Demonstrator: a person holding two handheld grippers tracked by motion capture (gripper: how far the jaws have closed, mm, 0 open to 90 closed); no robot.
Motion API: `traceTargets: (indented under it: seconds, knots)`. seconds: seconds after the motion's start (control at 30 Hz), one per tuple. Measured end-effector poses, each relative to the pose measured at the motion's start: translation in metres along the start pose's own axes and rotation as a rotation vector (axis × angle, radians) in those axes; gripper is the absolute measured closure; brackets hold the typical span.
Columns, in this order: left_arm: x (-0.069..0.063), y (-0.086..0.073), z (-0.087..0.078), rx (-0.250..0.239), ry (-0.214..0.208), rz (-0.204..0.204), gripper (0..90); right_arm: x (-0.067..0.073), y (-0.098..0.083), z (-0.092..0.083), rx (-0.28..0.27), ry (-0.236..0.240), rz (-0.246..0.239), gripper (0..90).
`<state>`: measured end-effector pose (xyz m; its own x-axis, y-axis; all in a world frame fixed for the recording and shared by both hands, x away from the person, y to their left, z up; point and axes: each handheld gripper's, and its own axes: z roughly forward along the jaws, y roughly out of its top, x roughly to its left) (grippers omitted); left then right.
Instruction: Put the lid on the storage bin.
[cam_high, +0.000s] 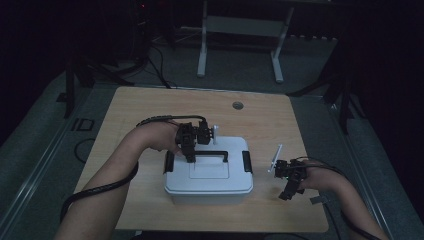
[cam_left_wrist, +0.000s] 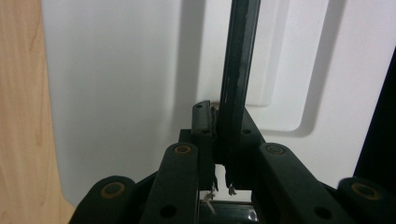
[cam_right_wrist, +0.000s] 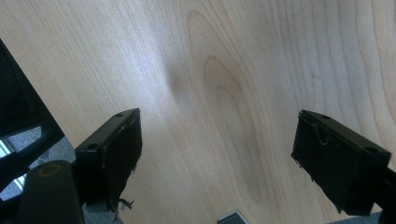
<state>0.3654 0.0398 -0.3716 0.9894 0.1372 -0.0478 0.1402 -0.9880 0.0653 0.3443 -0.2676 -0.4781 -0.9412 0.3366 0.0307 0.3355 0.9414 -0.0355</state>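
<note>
The left tongs (cam_left_wrist: 219, 140) are clamped on the black handle (cam_left_wrist: 238, 70) of the white box (cam_high: 209, 177). The right tongs (cam_right_wrist: 219, 154) gape wide over the bare worktop (cam_right_wrist: 224, 70).

The left forearm reaches forward with its wrist bent inward so that the left gripper (cam_high: 191, 152) points down with its jaws pinched tight, while the right forearm lies low at the side, its right gripper (cam_high: 289, 186) hanging with jaws spread wide apart.

High view overhead, both gripper views close (shared table (cam_high: 150, 107)).
</note>
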Motion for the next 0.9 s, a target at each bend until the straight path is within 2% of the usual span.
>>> traceTargets:
  seconds: [0.03, 0.13, 0.17, 0.2, 0.23, 0.27, 0.3, 0.37, 0.43, 0.5, 0.53, 0.63, 0.7, 0.73, 0.77, 0.8, 0.9]
  knots:
    - [0.0, -0.001, -0.001, -0.005, 0.005, -0.003, 81.8, 0.001, 0.001, 0.0, 0.0, 0.001, -0.002, 15.5]
    - [0.001, -0.002, -0.001, -0.003, 0.014, -0.023, 58.7, 0.001, 0.002, -0.001, -0.005, 0.0, -0.003, 15.5]
    - [0.003, -0.003, -0.002, -0.011, 0.031, -0.043, 55.7, 0.001, 0.002, -0.002, -0.005, -0.001, -0.001, 15.5]
    - [0.003, -0.003, -0.002, -0.011, 0.031, -0.043, 48.3, 0.001, 0.002, -0.002, -0.005, -0.001, -0.001, 15.5]
    - [0.005, -0.005, -0.005, -0.041, 0.081, -0.078, 38.9, 0.001, 0.002, -0.003, -0.002, -0.004, -0.003, 15.5]
    - [0.005, -0.006, -0.006, -0.057, 0.093, -0.091, 32.5, 0.001, 0.002, -0.003, -0.002, -0.005, -0.004, 15.5]
    - [0.005, -0.008, -0.007, -0.066, 0.083, -0.095, 25.4, 0.001, 0.002, -0.004, -0.005, -0.002, 0.0, 15.5]
    - [0.004, -0.01, -0.008, -0.073, 0.103, -0.09, 14.2, 0.0, 0.001, -0.004, -0.008, -0.002, 0.002, 15.5]
    - [0.004, -0.012, -0.008, -0.078, 0.105, -0.108, 12.8, 0.0, 0.0, -0.003, -0.008, -0.002, 0.005, 15.5]
    - [0.003, -0.016, -0.009, -0.091, 0.117, -0.103, 2.4, 0.0, -0.001, -0.003, -0.008, -0.003, 0.006, 15.5]
    - [0.002, -0.018, -0.01, -0.1, 0.134, -0.1, 1.4, 0.0, -0.002, -0.003, -0.009, -0.002, 0.007, 15.5]
    - [-0.001, -0.028, -0.01, -0.142, 0.158, -0.088, 1.3, 0.0, -0.003, -0.003, -0.013, -0.001, 0.01, 15.5]
    - [-0.001, -0.036, -0.01, -0.177, 0.155, -0.107, 1.3, 0.0, -0.004, -0.003, -0.014, -0.002, 0.011, 15.5]
    - [-0.001, -0.036, -0.01, -0.177, 0.155, -0.107, 1.3, 0.0, -0.004, -0.003, -0.014, -0.002, 0.011, 15.5]
    - [-0.002, -0.041, -0.01, -0.202, 0.155, -0.11, 1.3, -0.001, -0.005, -0.003, -0.014, -0.002, 0.017, 15.5]
    - [-0.004, -0.049, -0.008, -0.214, 0.171, -0.117, 1.3, -0.001, -0.006, -0.003, -0.013, -0.002, 0.018, 15.5]
    - [-0.008, -0.064, -0.004, -0.221, 0.171, -0.129, 1.3, -0.001, -0.006, -0.004, -0.017, -0.003, 0.02, 15.5]
